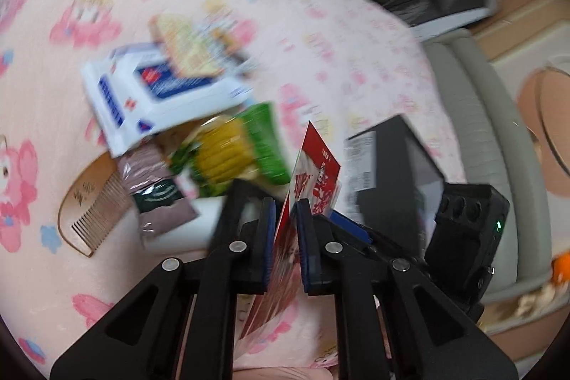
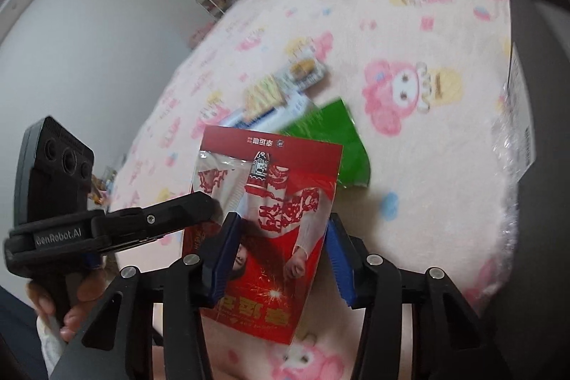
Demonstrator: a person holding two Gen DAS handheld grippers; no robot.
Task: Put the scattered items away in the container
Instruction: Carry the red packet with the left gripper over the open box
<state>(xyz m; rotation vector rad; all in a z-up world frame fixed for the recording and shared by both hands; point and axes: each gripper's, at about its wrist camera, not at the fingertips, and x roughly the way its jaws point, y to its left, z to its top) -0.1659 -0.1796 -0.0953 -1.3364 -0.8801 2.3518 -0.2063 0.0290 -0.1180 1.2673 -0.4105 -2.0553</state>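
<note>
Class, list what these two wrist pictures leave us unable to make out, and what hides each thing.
- Black container: its inside, left wrist view; the near wall hides it. In the right view the edge cuts it off.
- Blue-and-white pack: its print, motion blur.
- Red packet: whether the right claw pads press it; the packet covers them.

Readable lettering

"GenRobot.AI" stands on the side of the left gripper; the red card carries Chinese characters, seen upside down; other labels are too blurred.

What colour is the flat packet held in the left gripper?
Mainly red, with white printed figures, on the packet in the left gripper; the right wrist view shows it best.
</note>
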